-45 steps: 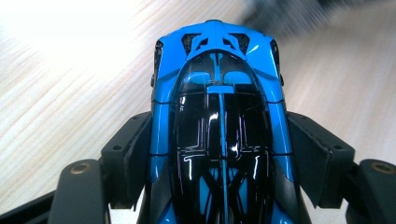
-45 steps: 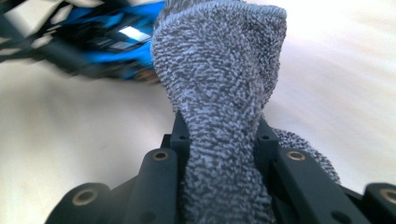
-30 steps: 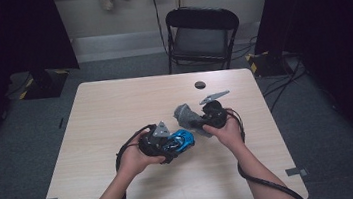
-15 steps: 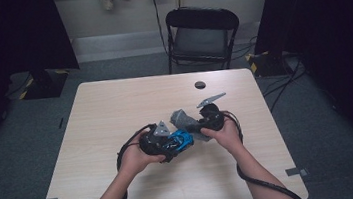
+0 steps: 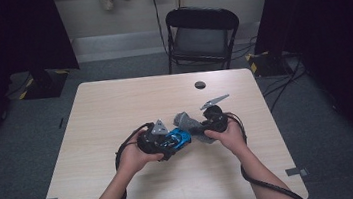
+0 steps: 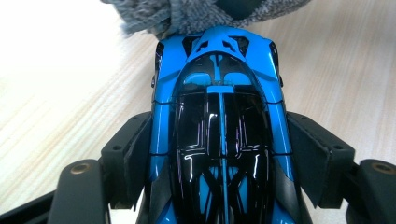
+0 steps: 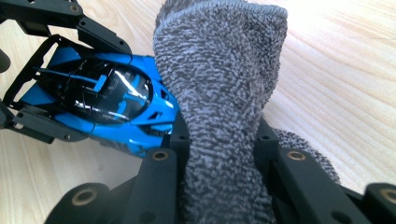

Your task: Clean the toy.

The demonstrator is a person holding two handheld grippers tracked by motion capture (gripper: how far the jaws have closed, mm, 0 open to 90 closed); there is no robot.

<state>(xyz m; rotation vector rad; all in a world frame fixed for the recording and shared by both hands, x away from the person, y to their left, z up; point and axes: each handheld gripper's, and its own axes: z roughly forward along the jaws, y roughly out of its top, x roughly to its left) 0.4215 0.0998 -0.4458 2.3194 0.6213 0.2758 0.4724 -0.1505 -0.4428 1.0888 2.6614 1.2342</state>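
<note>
Wiping the blue toy car with a grey cloth

We hold the blue toy car (image 6: pixel 219 135) clamped in our left gripper (image 5: pixel 161 140), low over the bench (image 5: pixel 115 106); its long axis points at the grey cloth (image 7: pixel 219 93), which our right gripper (image 5: pixel 206 126) pinches against the car's far end.

A black folding chair (image 5: pixel 203 35) stands behind the wooden table (image 5: pixel 115 111) on grey carpet.

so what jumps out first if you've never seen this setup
A glossy blue and black toy car sits near the middle of the table, clamped by its sides in the left claw. Next comes the grey fuzzy cloth, pinched in the right claw and touching one end of the car.
</note>
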